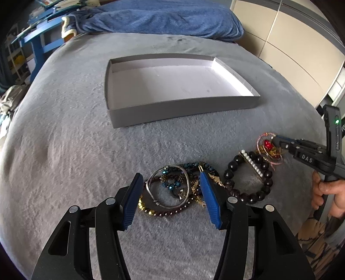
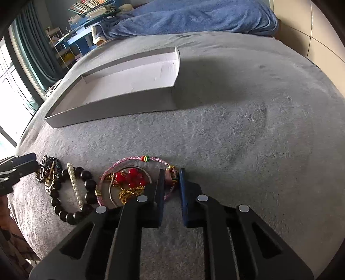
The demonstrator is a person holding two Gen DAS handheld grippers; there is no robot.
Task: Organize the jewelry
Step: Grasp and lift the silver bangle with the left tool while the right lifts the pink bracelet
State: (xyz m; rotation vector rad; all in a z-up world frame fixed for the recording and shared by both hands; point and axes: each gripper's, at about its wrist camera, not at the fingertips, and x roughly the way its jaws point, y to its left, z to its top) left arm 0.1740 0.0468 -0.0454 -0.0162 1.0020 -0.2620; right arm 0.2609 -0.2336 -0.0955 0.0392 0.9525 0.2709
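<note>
A heap of jewelry lies on the grey bedspread (image 1: 64, 150) in front of a shallow grey box (image 1: 183, 112), whose white inside shows nothing in it. My left gripper (image 1: 171, 175) is open, its blue pads either side of a tangle with a silver bangle (image 1: 151, 181) and blue beads. To the right lie a dark bead bracelet (image 1: 231, 165) and a pearl bar clip (image 1: 252, 163). My right gripper (image 2: 171, 173) is shut on the knotted end of a pink cord bracelet (image 2: 131, 159). That bracelet rings red beads (image 2: 129, 178) and a gold chain.
A blue blanket (image 1: 161, 17) is piled at the far end of the bed. Blue furniture with shelves (image 1: 36, 41) stands at the far left, beige panelled doors (image 1: 291, 43) to the right. A hand (image 1: 327, 193) holds the right gripper's handle.
</note>
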